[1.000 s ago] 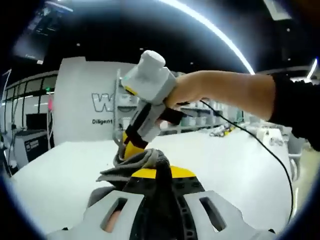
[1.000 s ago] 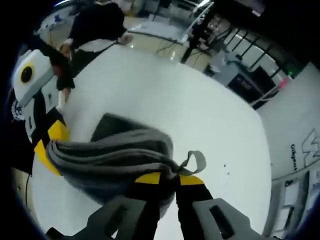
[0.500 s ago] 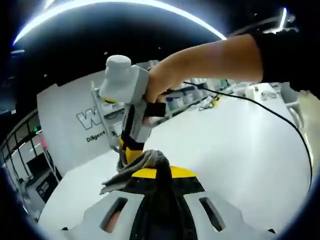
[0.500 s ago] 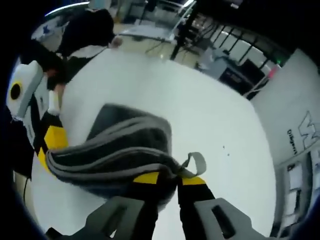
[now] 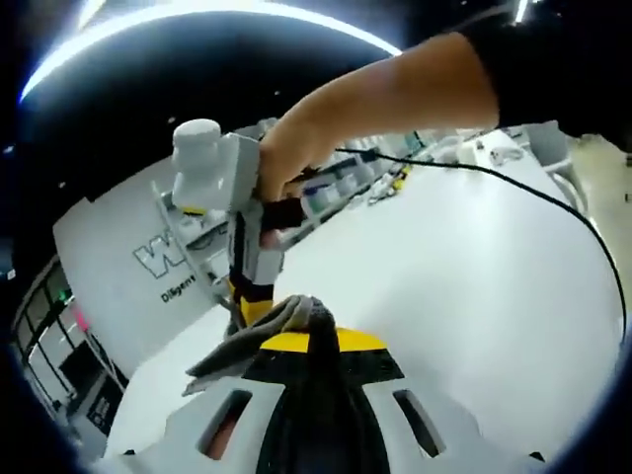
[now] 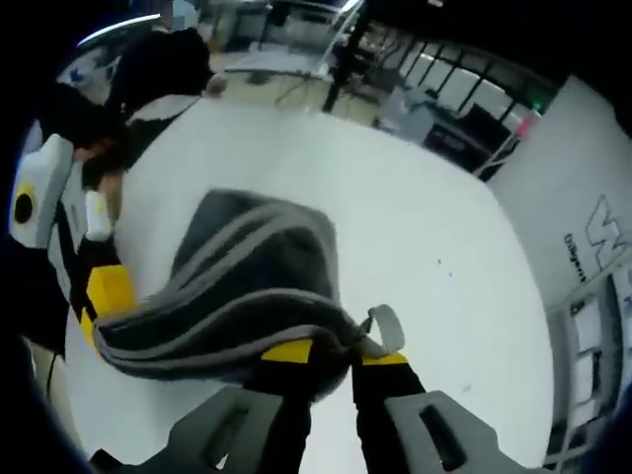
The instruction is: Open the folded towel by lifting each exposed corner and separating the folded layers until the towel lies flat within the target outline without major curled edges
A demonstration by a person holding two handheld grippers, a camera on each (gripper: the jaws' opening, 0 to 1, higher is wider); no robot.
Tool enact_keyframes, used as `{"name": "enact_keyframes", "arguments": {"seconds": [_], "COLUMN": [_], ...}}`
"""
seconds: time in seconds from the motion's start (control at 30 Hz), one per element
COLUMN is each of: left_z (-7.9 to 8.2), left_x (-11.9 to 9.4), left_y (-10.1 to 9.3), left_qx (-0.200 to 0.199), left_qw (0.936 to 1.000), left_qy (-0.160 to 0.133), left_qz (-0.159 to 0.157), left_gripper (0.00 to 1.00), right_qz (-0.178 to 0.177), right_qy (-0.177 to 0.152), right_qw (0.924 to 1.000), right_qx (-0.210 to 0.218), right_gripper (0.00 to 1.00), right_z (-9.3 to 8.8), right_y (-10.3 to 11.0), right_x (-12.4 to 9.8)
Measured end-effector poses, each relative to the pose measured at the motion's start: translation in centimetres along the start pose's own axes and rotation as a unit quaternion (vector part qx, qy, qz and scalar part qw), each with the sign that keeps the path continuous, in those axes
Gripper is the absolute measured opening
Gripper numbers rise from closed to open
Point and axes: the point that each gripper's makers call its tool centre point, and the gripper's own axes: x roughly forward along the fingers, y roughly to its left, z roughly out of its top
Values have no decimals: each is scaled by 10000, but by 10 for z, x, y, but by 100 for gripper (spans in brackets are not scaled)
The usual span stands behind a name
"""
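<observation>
The grey towel (image 6: 247,286) hangs in folds above the white table (image 6: 415,257), stretched between both grippers. My right gripper (image 6: 331,354) is shut on one corner of it, where a small loop tag (image 6: 383,326) sticks up. The left gripper (image 6: 104,301) comes in from the left of the right gripper view, shut on the towel's other end. In the left gripper view my left gripper (image 5: 311,341) is shut on a bunch of towel (image 5: 267,331), and the right gripper (image 5: 247,291), held by a hand (image 5: 296,168), pinches the same cloth just beyond.
A black cable (image 5: 513,188) runs from the right gripper across the table (image 5: 464,286). A white wall panel with lettering (image 5: 148,257) and shelving (image 5: 346,197) stand behind the table. A person in dark clothes (image 6: 168,69) is at the table's far side.
The towel has been lifted and spread a little wider between the grippers, showing more of its folded layers. Both views have tilted with the hands.
</observation>
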Motion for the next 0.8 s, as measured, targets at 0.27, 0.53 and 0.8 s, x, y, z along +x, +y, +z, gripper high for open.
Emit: {"name": "enact_keyframes", "arguments": {"seconds": [0.27,0.53,0.8], "left_z": [-6,-7,-6], "left_x": [13,24,35], "left_y": [-15,-38,-65], "left_qx": [28,523,629], "left_qw": [9994,9955,9900], "left_qy": [192,393,540], "left_qz": [-299,-683,-1145], "left_gripper": [5,5,5], "right_qz": [18,-28,-13], "right_qy": [87,118,483], "right_qw": [9994,9986,9961], "right_qx": [330,520,743], "right_gripper": [9,9,9], "right_z": [-33,-53,-96], "right_y": [-2,-1,8], "right_x": [3,-8,-19]}}
